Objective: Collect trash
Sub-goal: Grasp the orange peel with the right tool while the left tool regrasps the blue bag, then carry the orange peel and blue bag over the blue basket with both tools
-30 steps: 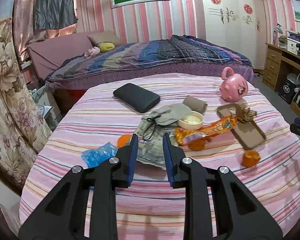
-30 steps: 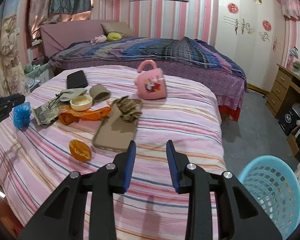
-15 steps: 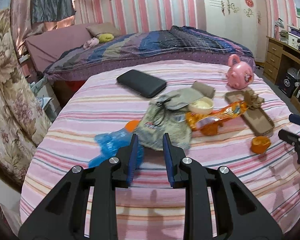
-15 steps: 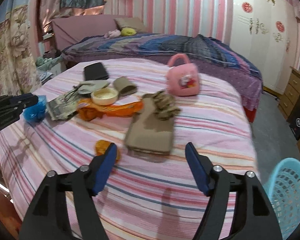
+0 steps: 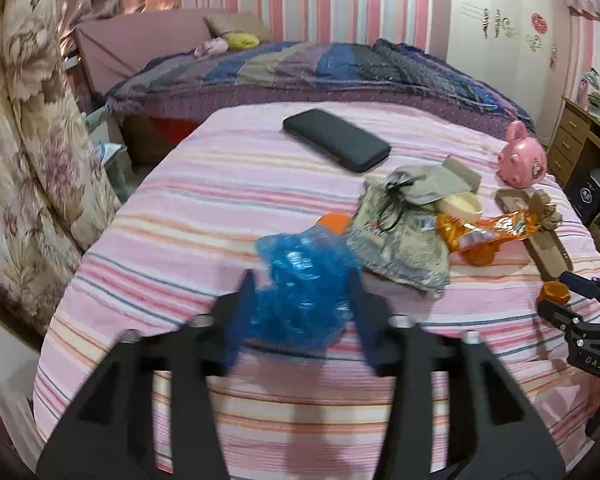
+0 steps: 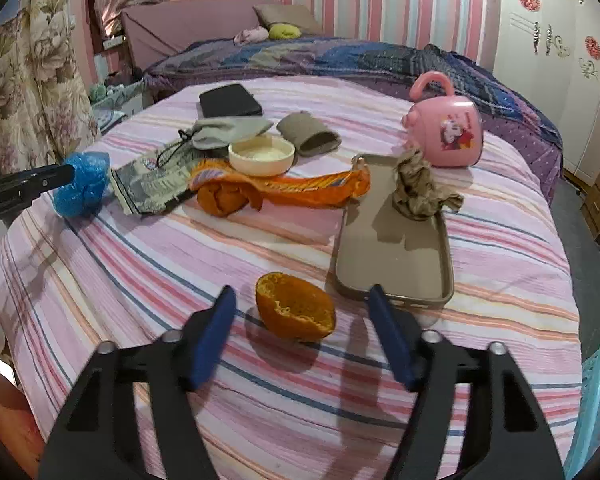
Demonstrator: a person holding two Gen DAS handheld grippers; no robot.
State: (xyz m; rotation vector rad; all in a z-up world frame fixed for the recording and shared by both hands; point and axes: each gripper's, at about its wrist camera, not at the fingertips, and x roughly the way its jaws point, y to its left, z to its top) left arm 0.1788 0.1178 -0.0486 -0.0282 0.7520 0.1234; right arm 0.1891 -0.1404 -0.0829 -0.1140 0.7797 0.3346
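Observation:
A crumpled blue plastic bag (image 5: pixel 300 280) lies on the striped bed, between the open fingers of my left gripper (image 5: pixel 300 300); it also shows in the right wrist view (image 6: pixel 82 184). An orange peel (image 6: pixel 296 306) lies between the open fingers of my right gripper (image 6: pixel 302 328). An orange snack wrapper (image 6: pixel 284 190) and a printed grey wrapper (image 6: pixel 152 186) lie mid-bed. Crumpled brown paper (image 6: pixel 418 188) sits on a tan tray (image 6: pixel 396 256). A blue basket (image 6: pixel 598 400) stands at the lower right.
A black case (image 5: pixel 336 140), a grey drawstring pouch (image 6: pixel 228 130), a cream lid (image 6: pixel 262 154), a brown pouch (image 6: pixel 308 134) and a pink toy mug (image 6: pixel 448 132) lie on the bed (image 6: pixel 140 280). Floral curtain at the left, wooden desk at the right.
Both grippers have opened wider and moved forward. The left one now straddles the blue bag; the right one now straddles the orange peel.

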